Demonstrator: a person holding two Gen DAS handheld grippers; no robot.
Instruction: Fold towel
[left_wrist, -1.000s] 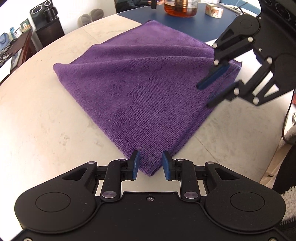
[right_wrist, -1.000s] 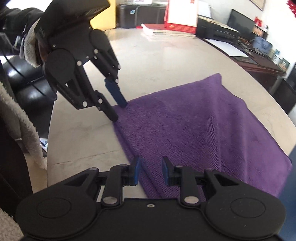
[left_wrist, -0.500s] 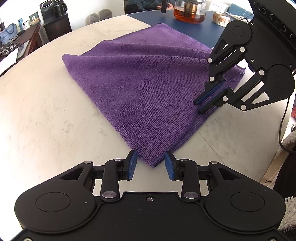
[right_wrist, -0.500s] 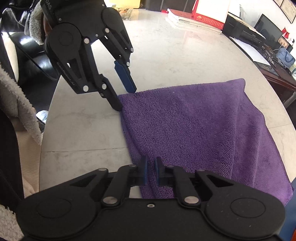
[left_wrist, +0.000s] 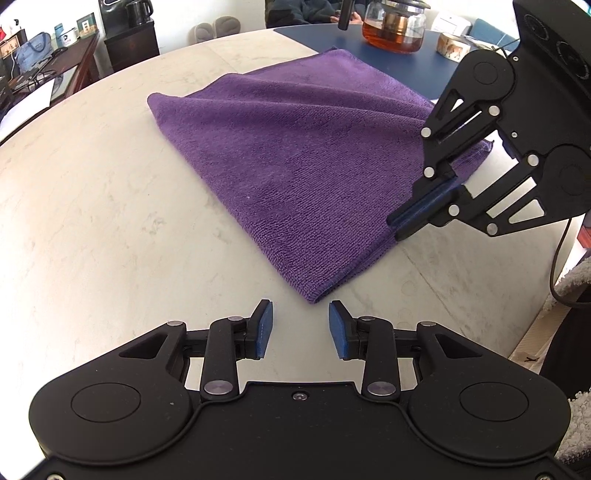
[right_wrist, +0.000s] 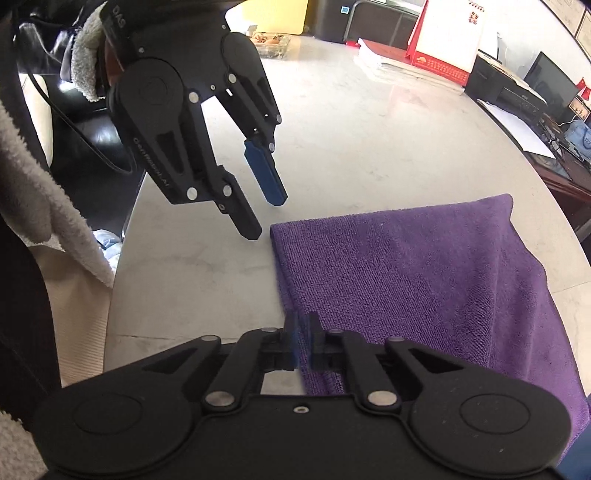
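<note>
Purple microfibre towel (left_wrist: 314, 162), one in number, lies already folded on the pale marble-look table (left_wrist: 92, 221); all places below are given relative to this towel. Its long axis runs from the near corner, just ahead of the left gripper (left_wrist: 300, 328), toward the far corner beside the blue table section (left_wrist: 388, 62).

Left gripper: fingers spread, nothing between them; the towel's near corner lies just beyond the pads (left_wrist: 264, 326) and apart from them, centred on the gap. Seen from the right wrist, the same gripper (right_wrist: 267, 218) hovers just off that corner, over bare table.

Right gripper (right_wrist: 303, 345): fingers pressed together, pinching the towel's side edge; in the left wrist view it (left_wrist: 397, 225) bites that same edge partway along its length.

Judgement: the right hand already has hold, so the coming move turns on the left fingers, which must advance toward the towel to take the near corner. The left hand is the nearer to that corner.

Count: one towel, two grippers, one glass teapot (left_wrist: 393, 31) and one roll of tape (left_wrist: 452, 46) beyond the towel's far end, well apart from it.
</note>
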